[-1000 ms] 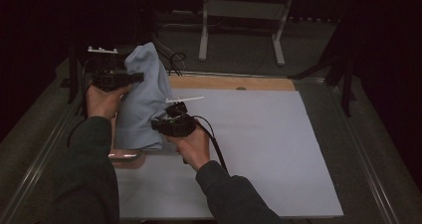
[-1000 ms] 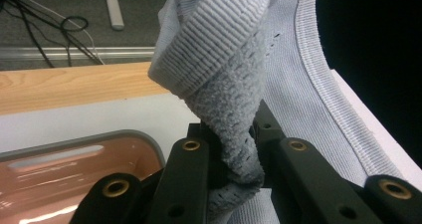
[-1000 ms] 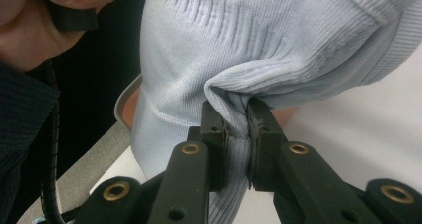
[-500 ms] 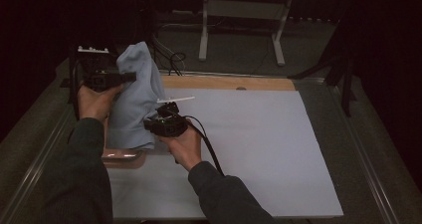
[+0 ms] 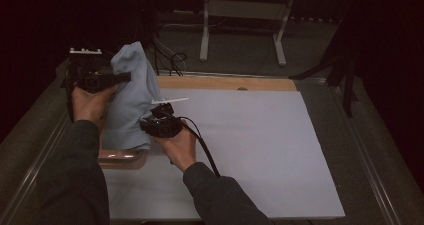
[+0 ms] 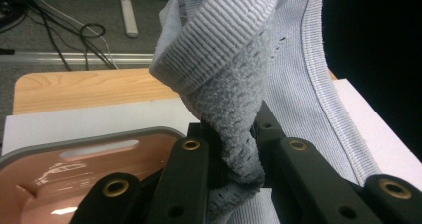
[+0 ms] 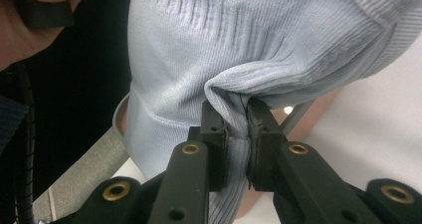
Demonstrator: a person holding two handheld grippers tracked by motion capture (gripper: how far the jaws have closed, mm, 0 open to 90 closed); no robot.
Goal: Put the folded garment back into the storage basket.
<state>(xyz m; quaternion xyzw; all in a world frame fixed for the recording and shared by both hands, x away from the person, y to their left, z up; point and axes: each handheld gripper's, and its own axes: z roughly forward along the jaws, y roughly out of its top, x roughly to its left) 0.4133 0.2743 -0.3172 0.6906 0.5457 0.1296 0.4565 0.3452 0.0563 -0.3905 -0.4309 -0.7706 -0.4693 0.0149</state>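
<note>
Light blue knitted garment (image 5: pixel 131 102) was held up off the bench (image 5: pixel 260 150), hanging between the two hand-held grippers at the left side of the white sheet. Its lower edge hung into or just over a pink tray with a grey rim (image 5: pixel 121 158); actual contact could not be told.

Left hand-held gripper (image 5: pixel 107 78): raised, at the garment's upper part. In the left gripper view its jaws were drawn close together and clamped on a bunched fold of ribbed knit (image 6: pixel 234 134); the fleecy inner face of the fabric showed there. The pink tray (image 6: pixel 64 169) lay below and to the left in that view.

Right hand-held gripper (image 5: pixel 161 121): lower, at the garment's right edge, just above the tray. In the right gripper view its jaws stood narrow and pinched a gathered pleat of the garment (image 7: pixel 234 64); fabric was pressed flat between the pads.

A wooden strip (image 5: pixel 225 83) ran along the far edge of the bench.
</note>
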